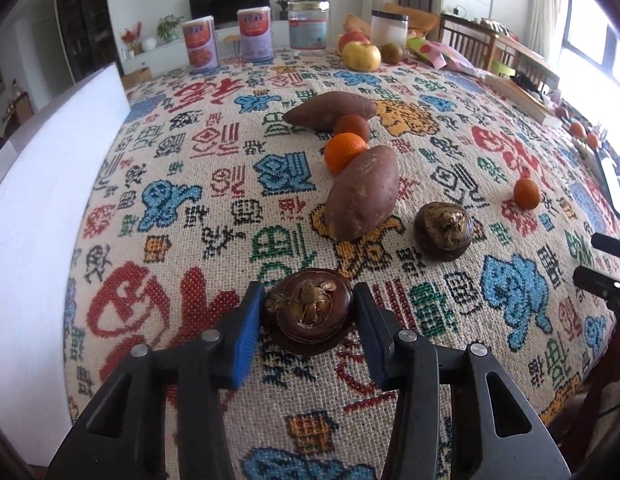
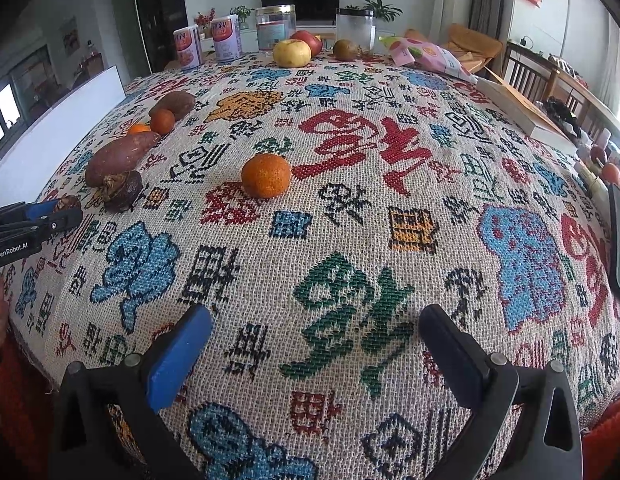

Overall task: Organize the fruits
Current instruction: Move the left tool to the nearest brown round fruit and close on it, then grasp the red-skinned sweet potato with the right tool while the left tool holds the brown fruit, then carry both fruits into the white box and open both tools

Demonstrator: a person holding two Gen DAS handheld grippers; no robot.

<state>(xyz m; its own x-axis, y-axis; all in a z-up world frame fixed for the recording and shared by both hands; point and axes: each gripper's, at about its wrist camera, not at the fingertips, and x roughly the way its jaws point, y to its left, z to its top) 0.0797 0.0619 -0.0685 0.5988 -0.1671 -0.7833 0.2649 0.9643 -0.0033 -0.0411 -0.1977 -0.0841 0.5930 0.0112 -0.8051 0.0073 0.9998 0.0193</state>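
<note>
My left gripper point(image 1: 309, 312) is shut on a dark brown water chestnut point(image 1: 309, 312) that rests on the patterned tablecloth point(image 1: 214, 240); its blue pads press both sides. A second water chestnut point(image 1: 443, 231) lies to the right, behind it a sweet potato point(image 1: 364, 194), two oranges point(image 1: 344, 151) and another sweet potato point(image 1: 330, 110). A lone orange point(image 1: 527, 193) sits far right. My right gripper point(image 2: 314, 340) is open and empty above the cloth, well short of the lone orange point(image 2: 266, 175). The left gripper point(image 2: 42, 216) shows at the left edge of the right wrist view.
At the table's far edge stand two cans point(image 1: 200, 42), two jars point(image 1: 308, 26), a yellow apple point(image 1: 361, 56), a red apple point(image 2: 310, 40), a brown fruit point(image 2: 345, 49) and a snack bag point(image 2: 426, 54). A white board point(image 1: 50, 184) stands on the left. A box point(image 2: 522, 108) lies right.
</note>
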